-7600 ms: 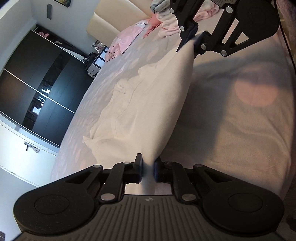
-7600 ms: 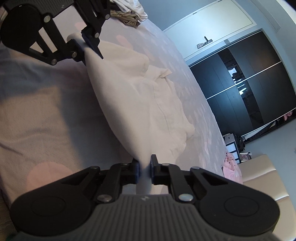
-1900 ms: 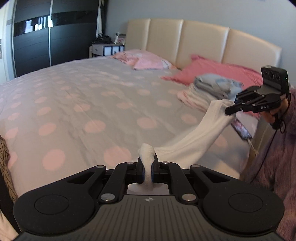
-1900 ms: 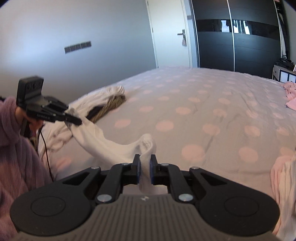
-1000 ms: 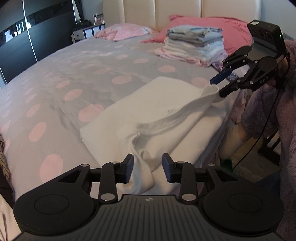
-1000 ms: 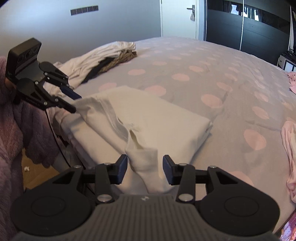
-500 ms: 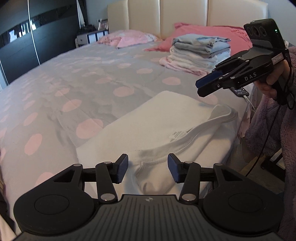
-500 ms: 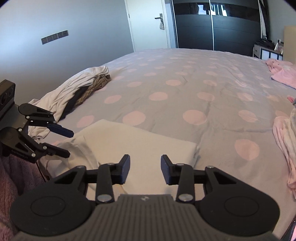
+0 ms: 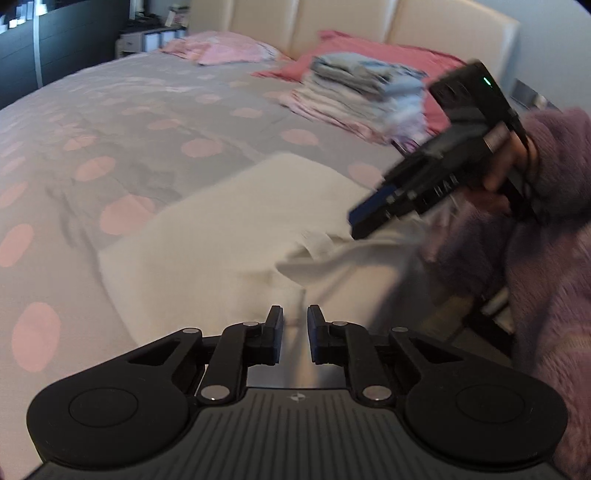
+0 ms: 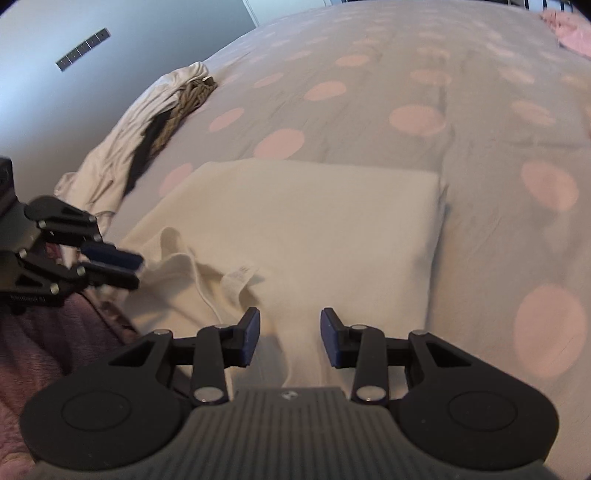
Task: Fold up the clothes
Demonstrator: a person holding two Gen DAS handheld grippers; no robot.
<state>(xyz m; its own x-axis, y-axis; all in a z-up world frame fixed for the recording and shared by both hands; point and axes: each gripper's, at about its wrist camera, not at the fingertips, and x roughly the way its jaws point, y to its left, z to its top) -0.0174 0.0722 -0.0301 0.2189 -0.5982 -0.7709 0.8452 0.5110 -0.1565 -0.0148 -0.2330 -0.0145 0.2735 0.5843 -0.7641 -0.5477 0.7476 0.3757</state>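
Note:
A white garment [image 10: 314, 229] lies folded on the grey, pink-dotted bed cover [image 10: 406, 85], its collar and label [image 10: 240, 275] toward the near edge. My left gripper [image 9: 295, 321] hovers low over the garment's near corner. Its jaws are closing, with a narrow gap left and white cloth [image 9: 229, 258] showing in it. In the right wrist view the left gripper [image 10: 135, 269] sits at the cloth's left edge by the collar. My right gripper [image 10: 290, 332] stands open just above the cloth's front edge, gripping nothing. The left wrist view shows the right gripper [image 9: 362, 221] blurred and tilted down at the garment's right side.
A stack of folded clothes [image 9: 362, 96] sits by red pillows [image 9: 388, 51] and the headboard [image 9: 332, 22]. A heap of unfolded clothes [image 10: 155, 110] lies at the bed's far left corner. A purple sleeve [image 9: 546, 240] and the bed edge are close on the right.
The garment, earlier held up between both grippers, now lies folded on the bed and released. The left jaws have narrowed over its corner. The right gripper has rolled and dropped toward the cloth.

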